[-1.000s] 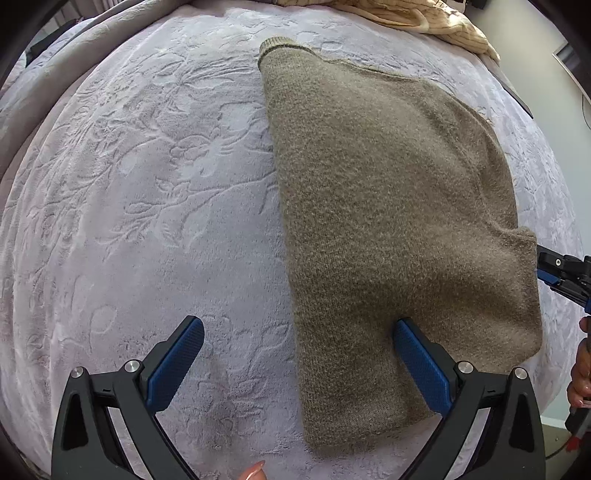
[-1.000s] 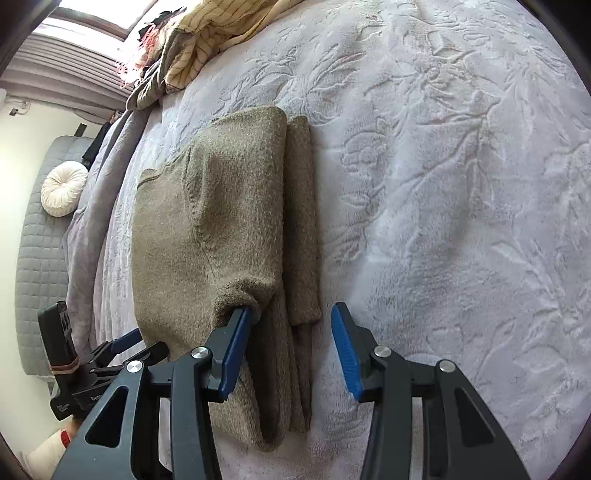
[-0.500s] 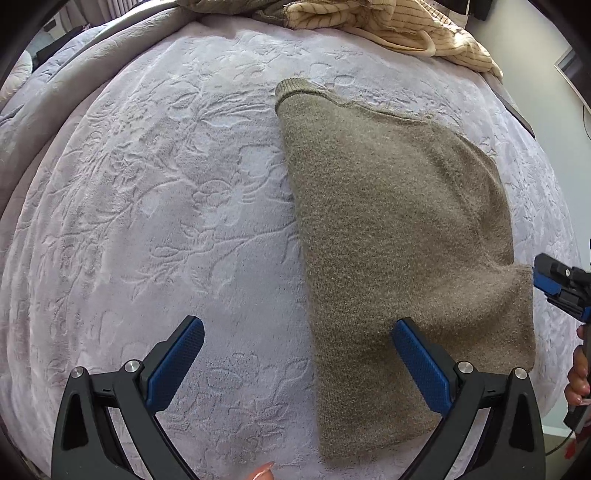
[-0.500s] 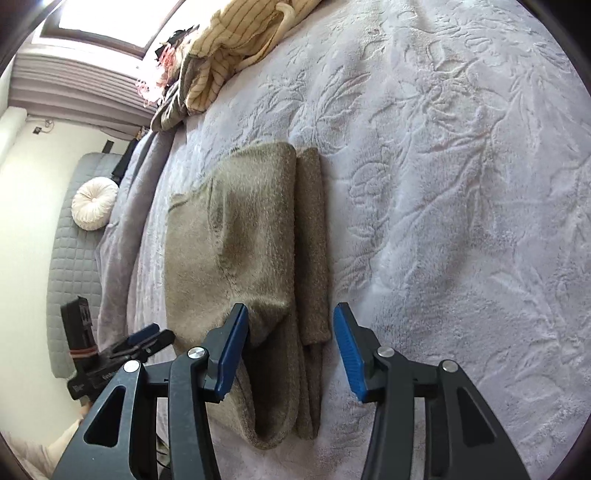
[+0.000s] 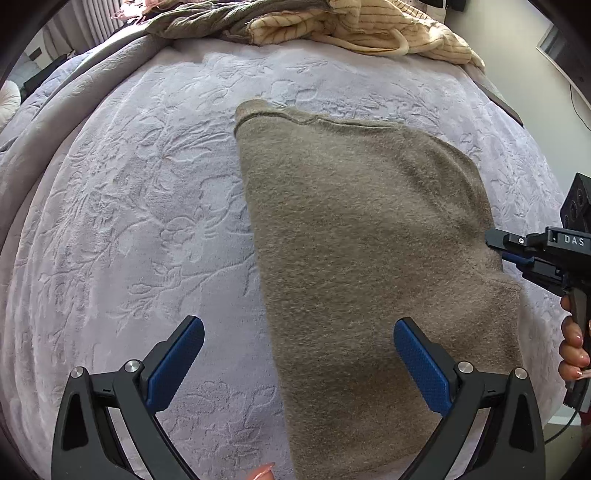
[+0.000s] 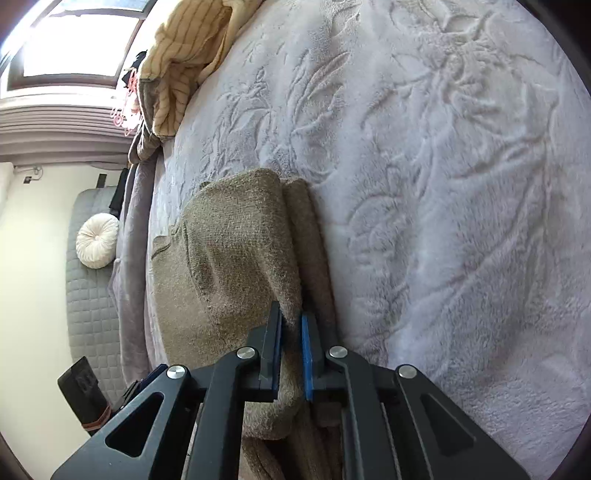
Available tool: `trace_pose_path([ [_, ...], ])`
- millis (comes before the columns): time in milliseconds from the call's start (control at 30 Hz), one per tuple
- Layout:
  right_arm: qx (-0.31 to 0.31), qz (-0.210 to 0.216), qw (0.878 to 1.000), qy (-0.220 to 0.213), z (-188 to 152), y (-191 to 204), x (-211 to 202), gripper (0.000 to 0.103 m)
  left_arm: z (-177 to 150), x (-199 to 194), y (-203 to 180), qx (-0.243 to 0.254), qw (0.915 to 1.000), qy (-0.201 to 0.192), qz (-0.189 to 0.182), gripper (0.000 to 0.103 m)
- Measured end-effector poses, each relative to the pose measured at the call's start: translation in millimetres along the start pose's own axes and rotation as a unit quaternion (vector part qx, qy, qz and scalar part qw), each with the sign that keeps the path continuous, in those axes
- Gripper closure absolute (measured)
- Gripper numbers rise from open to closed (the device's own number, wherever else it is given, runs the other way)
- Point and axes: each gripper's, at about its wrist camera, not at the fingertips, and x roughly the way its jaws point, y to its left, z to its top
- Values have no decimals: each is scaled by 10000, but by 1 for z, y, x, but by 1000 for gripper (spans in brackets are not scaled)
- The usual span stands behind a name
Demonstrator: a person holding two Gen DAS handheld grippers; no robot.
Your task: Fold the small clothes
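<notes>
Olive-brown knit sweater lying part-folded on a lavender embossed bedspread, right gripper jaws closing on its thick side fold, left gripper spread wide and empty above; likely risk: gathering only some layers, spilling the fold.

I count one olive sweater on the bed and one striped garment. I have two grippers: left gripper, right gripper.
</notes>
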Motion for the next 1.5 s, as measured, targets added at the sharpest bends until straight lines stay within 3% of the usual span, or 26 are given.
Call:
trace_pose_path([
  [67,-178,27,9998,-37,-13,7,-15,67,-2,-1,-3,37,10000,-13,-31,0],
  [100,-247,124,9996,-2,-22,12,-22,48,-4,2,-3,49,10000,31,-39,0],
  [200,-514,504,9973,154,-56,20,-40,46,-7,8,-7,31,9999,145,-38,0],
  [267,-736,487,9954,364,-74,27,-39,46,-6,9,-10,23,9999,146,-35,0],
  [300,-813,378,9946,531,-81,29,-32,50,-8,8,-10,36,9999,134,-25,0],
  [367,-939,-14,9923,804,-90,32,-16,99,-7,6,-15,95,9999,121,46,0],
  [500,-1292,-449,9880,716,-106,45,-19,97,-14,9,-15,174,9996,158,153,0],
  [633,-819,-932,9895,743,-121,8,-15,98,-26,25,-11,52,9988,486,86,0],
  [733,-385,-697,9938,775,-125,-14,-14,97,-30,26,-15,72,9987,491,144,0],
  [900,-666,-669,9924,784,-122,5,-31,96,-29,27,-15,47,9985,528,130,0],
  [1167,-469,-974,9931,451,-94,2,-59,95,-29,24,-11,-9,9987,483,139,0],
  [1267,-548,-1072,9920,370,-86,3,-61,81,-31,25,-6,-47,9986,516,63,0],
  [1333,-613,-1069,9918,336,-82,5,-60,53,-32,23,5,-80,9984,552,5,0],
  [1500,-747,-1054,9913,259,-75,17,-54,42,-35,27,19,-164,9972,722,-59,0],
])
